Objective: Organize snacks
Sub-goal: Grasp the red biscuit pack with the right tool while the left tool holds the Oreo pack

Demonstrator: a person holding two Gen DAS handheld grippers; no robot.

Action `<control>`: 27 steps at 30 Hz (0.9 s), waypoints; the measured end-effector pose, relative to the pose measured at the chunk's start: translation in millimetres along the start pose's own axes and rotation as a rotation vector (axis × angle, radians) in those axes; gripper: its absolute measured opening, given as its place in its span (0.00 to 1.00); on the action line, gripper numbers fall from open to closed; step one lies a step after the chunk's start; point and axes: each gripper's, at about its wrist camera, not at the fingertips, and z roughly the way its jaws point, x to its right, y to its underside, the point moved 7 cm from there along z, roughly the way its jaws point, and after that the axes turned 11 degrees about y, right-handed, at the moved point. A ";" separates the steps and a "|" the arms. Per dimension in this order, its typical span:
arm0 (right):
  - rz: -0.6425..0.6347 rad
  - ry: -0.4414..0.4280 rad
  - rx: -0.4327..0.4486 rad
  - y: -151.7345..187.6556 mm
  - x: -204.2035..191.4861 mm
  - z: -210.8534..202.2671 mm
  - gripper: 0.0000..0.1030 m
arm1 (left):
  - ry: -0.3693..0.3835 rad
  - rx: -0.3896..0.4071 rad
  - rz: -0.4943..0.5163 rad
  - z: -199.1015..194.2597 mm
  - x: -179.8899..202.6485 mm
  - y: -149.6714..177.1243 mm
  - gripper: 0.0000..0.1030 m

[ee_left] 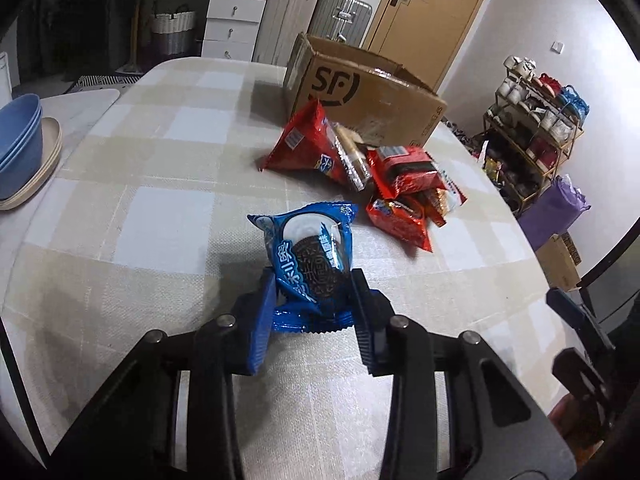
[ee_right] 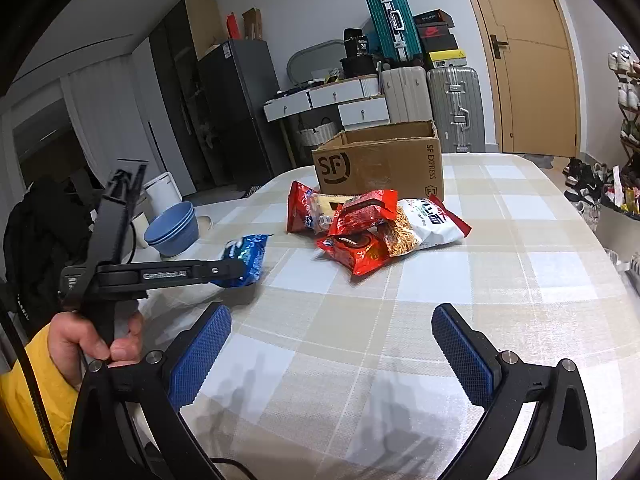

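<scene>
My left gripper (ee_left: 314,290) is shut on a blue Oreo packet (ee_left: 310,256), held just above the checked tablecloth. From the right wrist view the same blue Oreo packet (ee_right: 244,258) sticks out past the left gripper's black frame, which a hand in a yellow sleeve holds. A pile of red snack bags (ee_left: 360,168) lies in front of an open cardboard box (ee_left: 372,92) marked SF. My right gripper (ee_right: 332,344) stands open over bare cloth, nothing between its blue pads. The pile of snack bags (ee_right: 368,224) and the cardboard box (ee_right: 380,164) lie beyond it.
Blue bowls (ee_left: 18,132) on a beige plate sit at the table's left edge; the blue bowls (ee_right: 172,228) also show in the right wrist view. A shoe rack (ee_left: 536,128) stands past the table's right edge. Suitcases and white drawers line the far wall.
</scene>
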 end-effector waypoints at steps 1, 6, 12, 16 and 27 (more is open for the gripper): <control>0.000 0.001 0.000 -1.3 0.6 0.4 0.99 | 0.007 0.002 -0.003 -1.7 0.4 -0.2 0.31; -0.005 0.017 0.005 -13.7 5.2 5.2 0.99 | 0.027 0.002 -0.017 -5.6 0.6 4.4 0.31; -0.051 0.054 -0.025 -55.1 9.0 39.7 0.99 | 0.049 -0.005 -0.032 -5.7 -3.0 10.7 0.31; -0.035 0.024 -0.113 -83.9 9.3 84.3 0.99 | 0.060 -0.008 -0.042 -6.6 -7.7 13.4 0.32; -0.184 0.099 -0.249 -103.4 -7.9 177.5 0.98 | 0.103 -0.032 -0.064 1.7 -15.5 16.7 0.31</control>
